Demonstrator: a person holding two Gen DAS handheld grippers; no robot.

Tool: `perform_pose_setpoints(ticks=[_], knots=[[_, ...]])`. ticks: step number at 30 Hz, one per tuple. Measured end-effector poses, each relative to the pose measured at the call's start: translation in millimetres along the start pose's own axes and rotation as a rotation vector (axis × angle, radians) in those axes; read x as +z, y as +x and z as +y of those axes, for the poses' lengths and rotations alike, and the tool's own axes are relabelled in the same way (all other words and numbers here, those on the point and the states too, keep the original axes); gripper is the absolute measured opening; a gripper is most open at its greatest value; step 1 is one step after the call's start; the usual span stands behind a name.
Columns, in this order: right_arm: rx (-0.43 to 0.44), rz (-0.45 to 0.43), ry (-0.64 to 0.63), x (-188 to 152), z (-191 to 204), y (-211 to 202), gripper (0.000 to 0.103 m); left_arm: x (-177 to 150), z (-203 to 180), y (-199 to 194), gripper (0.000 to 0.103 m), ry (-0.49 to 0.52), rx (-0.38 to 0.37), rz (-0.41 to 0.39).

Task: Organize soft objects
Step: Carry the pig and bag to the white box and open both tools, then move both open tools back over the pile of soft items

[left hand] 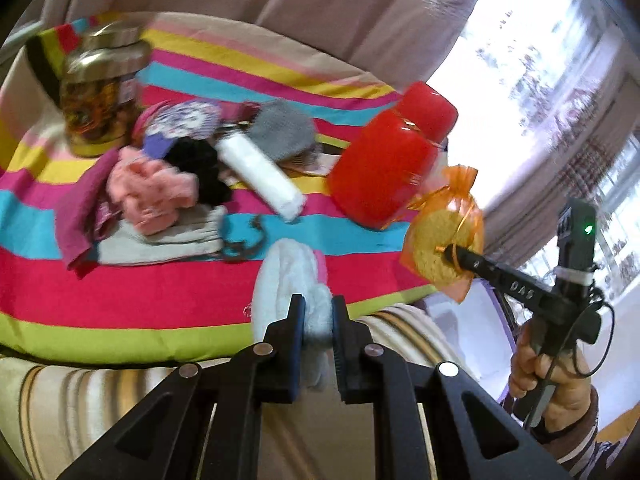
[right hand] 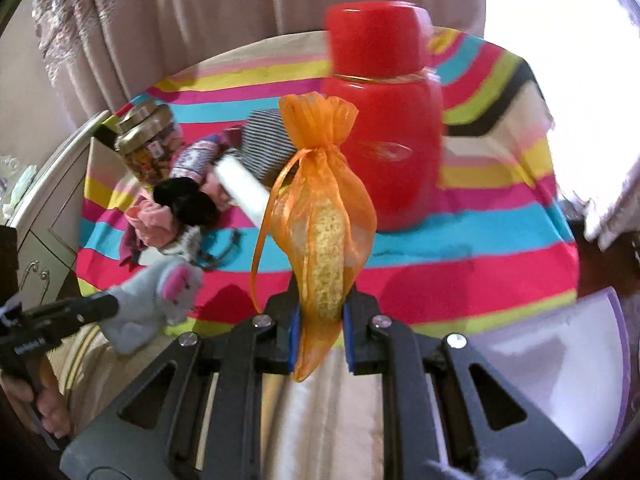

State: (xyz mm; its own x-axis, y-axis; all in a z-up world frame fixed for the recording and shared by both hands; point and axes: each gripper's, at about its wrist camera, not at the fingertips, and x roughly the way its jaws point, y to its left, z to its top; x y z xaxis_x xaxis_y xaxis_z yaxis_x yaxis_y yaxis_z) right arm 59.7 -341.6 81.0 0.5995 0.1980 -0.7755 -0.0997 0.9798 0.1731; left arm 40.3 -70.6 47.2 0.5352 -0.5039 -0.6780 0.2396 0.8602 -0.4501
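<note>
My left gripper (left hand: 316, 312) is shut on a white plush toy with pink ears (left hand: 288, 284), held above the front edge of the striped cloth (left hand: 120, 292); the toy also shows in the right wrist view (right hand: 160, 296). My right gripper (right hand: 320, 312) is shut on an orange organza bag with a yellow sponge inside (right hand: 324, 216); the bag shows in the left wrist view (left hand: 444, 236), held off the cloth's right edge. A heap of soft clothes, pink (left hand: 152, 192), black (left hand: 200, 168), grey knit (left hand: 280, 128), lies on the cloth with a white roll (left hand: 260, 176).
A big red jar (left hand: 384, 160) stands at the right of the cloth, also in the right wrist view (right hand: 384, 120). A glass jar with a metal lid (left hand: 100, 92) stands at the back left. A curtain hangs behind. A pale purple bin (right hand: 560, 360) sits low right.
</note>
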Motion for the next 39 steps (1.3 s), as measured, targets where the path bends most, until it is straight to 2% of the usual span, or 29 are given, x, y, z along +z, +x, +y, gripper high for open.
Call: perform_pose_setpoints(ticks=[8,17,20,22,24,25,29,32,36,39], knots=[[-0.113,0.021,0.089,-35,-64,-28,0.020,8,-79,19,0.013,0.120,-0.136,0.033],[-0.228,0.044,0.189,-68,-123,-51,0.020,-9,-168,69,0.015,0.214,-0.294,0.159],[-0.266,0.032,0.215,-77,-138,-60,0.022,-15,-185,86,0.031,0.217,-0.311,0.205],[-0.280,0.021,0.228,-82,-146,-65,0.034,-17,-193,94,0.057,0.219,-0.308,0.220],[-0.286,0.003,0.244,-86,-150,-70,0.069,-20,-196,93,0.061,0.231,-0.307,0.212],[-0.282,-0.011,0.245,-86,-152,-72,0.072,-20,-197,92,0.061,0.240,-0.301,0.211],[-0.250,-0.013,0.258,-85,-153,-73,0.073,-17,-188,88,0.061,0.228,-0.252,0.191],[-0.242,-0.007,0.241,-83,-145,-70,0.073,-14,-169,80,0.061,0.195,-0.201,0.139],[-0.214,0.001,0.209,-77,-128,-64,0.073,-5,-135,60,0.061,0.188,-0.118,0.056],[-0.173,0.005,0.187,-71,-113,-58,0.073,1,-99,46,0.061,0.136,-0.049,0.033]])
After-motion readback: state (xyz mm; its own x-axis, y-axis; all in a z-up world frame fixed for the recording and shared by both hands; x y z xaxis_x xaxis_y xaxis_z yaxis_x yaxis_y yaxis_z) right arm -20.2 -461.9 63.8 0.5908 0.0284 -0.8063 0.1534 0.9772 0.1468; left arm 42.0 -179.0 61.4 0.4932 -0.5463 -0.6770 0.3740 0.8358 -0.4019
